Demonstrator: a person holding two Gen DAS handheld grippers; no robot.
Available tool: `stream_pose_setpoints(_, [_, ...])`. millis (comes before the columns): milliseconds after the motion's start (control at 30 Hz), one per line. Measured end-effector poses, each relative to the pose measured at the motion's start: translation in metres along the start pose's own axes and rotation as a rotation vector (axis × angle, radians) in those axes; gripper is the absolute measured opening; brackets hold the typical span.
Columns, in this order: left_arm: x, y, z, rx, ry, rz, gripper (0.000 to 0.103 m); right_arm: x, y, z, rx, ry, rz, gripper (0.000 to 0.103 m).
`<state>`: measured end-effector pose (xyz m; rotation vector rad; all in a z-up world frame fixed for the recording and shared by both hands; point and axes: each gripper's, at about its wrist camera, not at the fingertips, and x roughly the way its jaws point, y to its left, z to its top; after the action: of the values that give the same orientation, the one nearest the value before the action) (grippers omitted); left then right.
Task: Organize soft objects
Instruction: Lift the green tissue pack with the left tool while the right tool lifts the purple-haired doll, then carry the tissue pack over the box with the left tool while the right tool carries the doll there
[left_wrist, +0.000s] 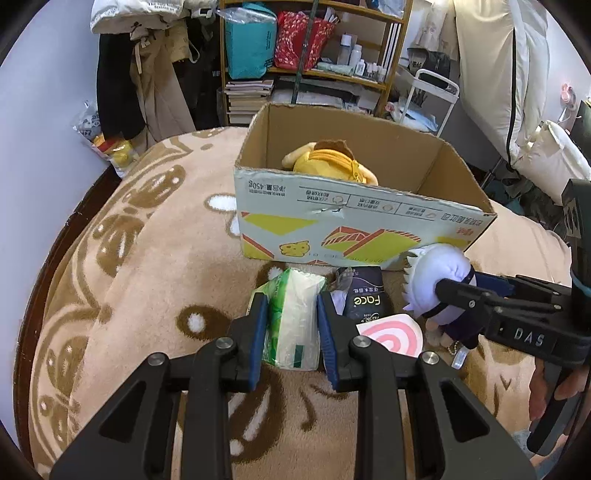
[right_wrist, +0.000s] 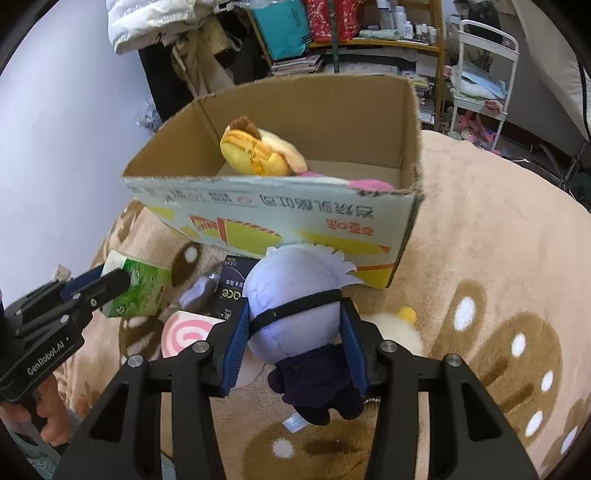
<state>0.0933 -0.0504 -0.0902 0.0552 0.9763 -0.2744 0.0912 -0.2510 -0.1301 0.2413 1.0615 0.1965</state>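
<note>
"DAS" stands in pale letters on the black body of the right gripper (left_wrist: 439, 286), at the right edge of the left wrist view. "GenRobot.AI" runs along the left gripper (right_wrist: 122, 278), lower left of the right wrist view. "Face" is printed upside down on the dark packet (left_wrist: 365, 295) at centre. The cardboard box (left_wrist: 332, 206) carries inverted print, of which "450g" reads.

Green-and-white tissue pack (left_wrist: 293, 317): soft plastic wrap, upright, squeezed at both sides. White-haired plush doll (right_wrist: 295, 314): black blindfold band, dark outfit, tag below. Yellow plush (right_wrist: 255, 151): lying inside the open cardboard box (right_wrist: 277, 218) on the blanket, toward its left wall.
</note>
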Motion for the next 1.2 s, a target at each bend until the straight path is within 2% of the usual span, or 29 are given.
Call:
stream_pose_setpoints(100, [-0.011, -0.002, -0.002, 0.002, -0.029, 0.007, 0.027, -0.008, -0.003, 0.003, 0.015, -0.020, 0.004, 0.050])
stream_pose_setpoints(367, [-0.058, -0.009, -0.004, 0.019, -0.182, 0.012, 0.027, -0.043, 0.001, 0.006, 0.025, -0.136, 0.002, 0.050])
stream_pose_setpoints(667, [-0.096, -0.011, -0.007, 0.026, -0.329, 0.025, 0.027, -0.101, 0.027, 0.007, -0.037, -0.357, -0.020, 0.051])
stream_pose_setpoints(833, [-0.109, -0.015, -0.003, 0.044, -0.396, 0.023, 0.027, -0.113, 0.036, 0.006, -0.073, -0.440, -0.039, 0.051])
stream_pose_setpoints(1200, [-0.126, -0.016, 0.024, 0.065, -0.514, 0.026, 0.027, -0.127, 0.031, 0.026, -0.057, -0.548, -0.074, 0.051])
